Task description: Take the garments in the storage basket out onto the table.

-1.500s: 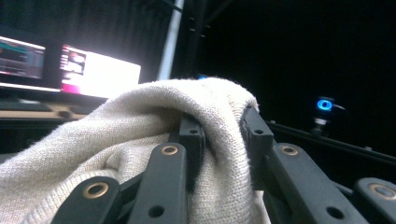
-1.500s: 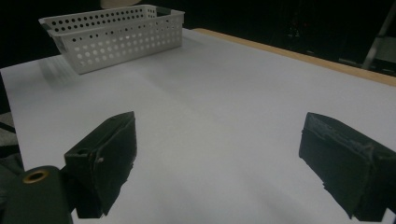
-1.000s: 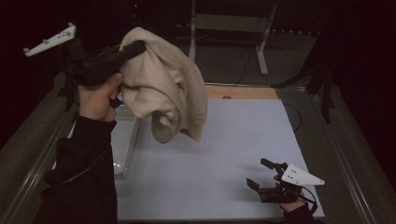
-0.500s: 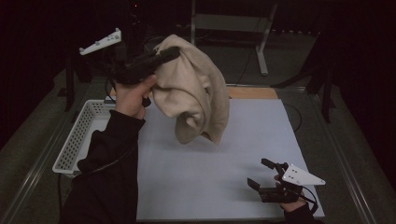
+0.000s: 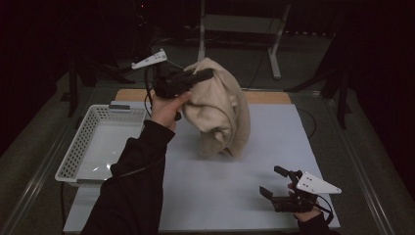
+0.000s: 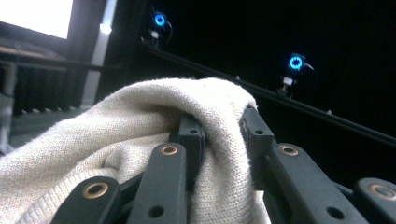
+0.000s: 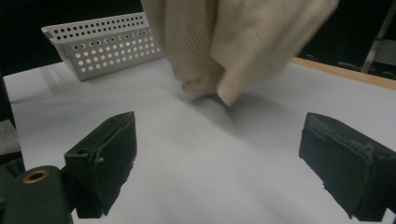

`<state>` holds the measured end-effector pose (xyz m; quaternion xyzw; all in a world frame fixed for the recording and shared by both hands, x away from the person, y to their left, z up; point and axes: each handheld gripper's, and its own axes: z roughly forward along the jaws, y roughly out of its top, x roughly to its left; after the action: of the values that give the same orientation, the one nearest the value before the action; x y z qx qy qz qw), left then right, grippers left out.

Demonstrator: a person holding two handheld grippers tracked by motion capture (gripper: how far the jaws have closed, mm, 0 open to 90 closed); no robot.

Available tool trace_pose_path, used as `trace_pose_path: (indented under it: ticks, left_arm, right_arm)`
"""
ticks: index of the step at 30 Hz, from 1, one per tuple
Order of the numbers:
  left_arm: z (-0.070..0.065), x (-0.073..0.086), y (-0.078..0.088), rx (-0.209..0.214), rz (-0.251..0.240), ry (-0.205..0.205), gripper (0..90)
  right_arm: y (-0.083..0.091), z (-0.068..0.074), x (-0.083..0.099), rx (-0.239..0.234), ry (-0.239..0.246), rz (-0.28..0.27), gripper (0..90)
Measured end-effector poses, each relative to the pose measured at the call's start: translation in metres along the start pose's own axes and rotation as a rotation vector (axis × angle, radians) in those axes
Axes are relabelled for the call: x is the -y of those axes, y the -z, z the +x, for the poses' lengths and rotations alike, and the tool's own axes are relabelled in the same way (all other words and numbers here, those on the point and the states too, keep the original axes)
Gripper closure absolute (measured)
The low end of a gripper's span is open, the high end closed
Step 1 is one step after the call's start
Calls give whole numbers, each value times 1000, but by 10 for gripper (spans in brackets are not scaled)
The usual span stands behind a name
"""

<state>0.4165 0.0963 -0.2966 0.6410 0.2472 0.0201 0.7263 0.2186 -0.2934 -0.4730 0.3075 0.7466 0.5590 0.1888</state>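
A cream knitted garment (image 5: 220, 112) hangs from my left gripper (image 5: 203, 76), which is shut on a fold of its top edge. Its lower end reaches down to the pale table mat (image 5: 230, 191) near the middle. In the left gripper view the knit (image 6: 140, 121) is bunched between and over both black jaws. My right gripper (image 5: 275, 182) rests low at the mat's front right, open with nothing between its fingers. From the right gripper view the garment (image 7: 233, 42) dangles just above the mat ahead of the wide-apart jaws.
A white perforated basket (image 5: 88, 142) stands at the left edge of the mat, also seen as the basket (image 7: 102, 44) in the right gripper view. A wooden strip (image 5: 264, 97) borders the mat's far side. Metal stand legs (image 5: 274, 54) rise behind the table.
My left hand has carried the garment rightward and down from above the basket toward the mat's middle, and the cloth's lower end now meets the mat. The right gripper has stayed put.
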Motion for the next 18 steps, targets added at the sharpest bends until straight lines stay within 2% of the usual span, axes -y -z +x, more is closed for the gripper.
trace_pose_path:
  ticks: [4, 5, 7, 14, 18]
  left_arm:
    - [10, 21, -15, 2, 42, 32, 760]
    - [10, 21, -15, 2, 42, 32, 760]
    - [15, 35, -24, -4, 73, 47, 760]
    - [28, 61, -39, -2, 109, 90, 758]
    - [34, 80, -51, -9, 131, 115, 757]
  right_arm:
    - [0, 0, 0, 0, 2, 0, 114]
    - [0, 0, 0, 0, 2, 0, 114]
    - [-1, 0, 0, -1, 2, 1, 114]
    - [-2, 0, 1, 0, 2, 4, 115]
    - [-2, -1, 1, 7, 3, 4, 114]
